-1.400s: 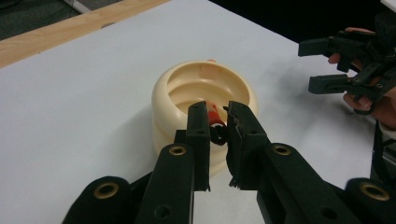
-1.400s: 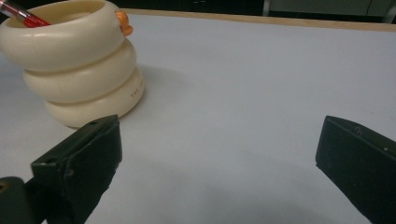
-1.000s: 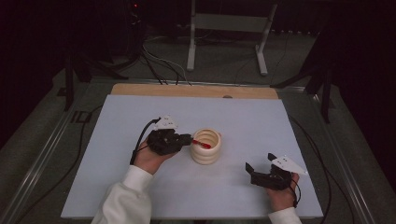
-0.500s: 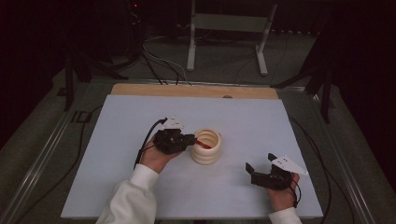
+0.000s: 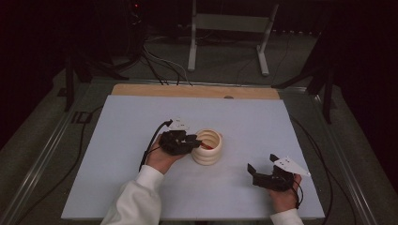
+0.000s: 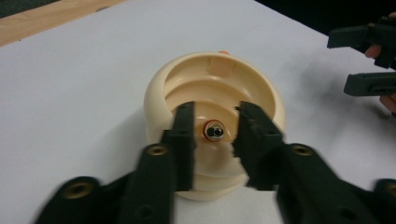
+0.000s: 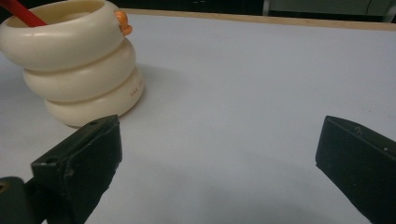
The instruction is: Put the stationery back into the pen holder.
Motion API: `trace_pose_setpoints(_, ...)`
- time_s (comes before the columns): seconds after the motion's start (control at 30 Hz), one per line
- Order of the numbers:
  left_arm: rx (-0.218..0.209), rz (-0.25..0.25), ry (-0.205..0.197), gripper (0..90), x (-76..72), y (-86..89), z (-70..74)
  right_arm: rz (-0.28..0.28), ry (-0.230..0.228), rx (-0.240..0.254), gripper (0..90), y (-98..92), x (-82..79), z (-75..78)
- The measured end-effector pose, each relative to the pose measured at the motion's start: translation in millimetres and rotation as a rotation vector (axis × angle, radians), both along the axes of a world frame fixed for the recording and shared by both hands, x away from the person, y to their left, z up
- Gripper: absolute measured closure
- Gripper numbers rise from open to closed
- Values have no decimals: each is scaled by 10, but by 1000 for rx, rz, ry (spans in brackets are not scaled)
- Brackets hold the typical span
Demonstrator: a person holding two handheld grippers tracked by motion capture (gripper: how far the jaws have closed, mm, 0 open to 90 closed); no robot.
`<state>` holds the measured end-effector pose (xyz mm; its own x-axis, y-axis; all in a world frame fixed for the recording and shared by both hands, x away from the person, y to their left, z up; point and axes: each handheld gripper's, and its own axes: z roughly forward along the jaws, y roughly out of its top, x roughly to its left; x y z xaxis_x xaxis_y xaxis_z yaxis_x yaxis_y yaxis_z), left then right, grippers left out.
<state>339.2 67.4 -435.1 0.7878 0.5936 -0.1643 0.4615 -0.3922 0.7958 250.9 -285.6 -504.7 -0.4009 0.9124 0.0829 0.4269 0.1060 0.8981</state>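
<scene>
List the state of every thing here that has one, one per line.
left hand-held gripper: jaws have just been opening, now apart over the cup mouth, the pen end between them, untouched.
right hand-held gripper: open, empty, low over the table.
cream ribbed cup: upright on the table.
red pen: leaning inside the cup, released.

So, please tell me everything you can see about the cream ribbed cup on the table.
The cream ribbed cup looks like glossy plastic, shaped as three stacked rounded rings, open at the top. It stands upright near the middle of the white table. A small orange knob sits at its rim. A red pen leans inside it, end up. The left gripper hovers just above the opening, its fingers apart on either side of the pen's end and not pressing on it.
</scene>
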Motion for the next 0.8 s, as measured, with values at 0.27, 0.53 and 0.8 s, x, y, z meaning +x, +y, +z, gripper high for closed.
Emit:
trace_pose_setpoints(0.27, -29, 56, -31, 418, -15, 141, 39, 3, 0, 0, 7, 3, -4, 1)
trace_pose_setpoints(0.53, -25, 162, -137, 197, -86, 349, 145, 6, -1, -2, 7, 10, -11, 3)
trace_pose_setpoints(0.8, -24, 284, -250, 10, -207, 696, 244, 10, -4, 0, 7, 13, -30, 15)
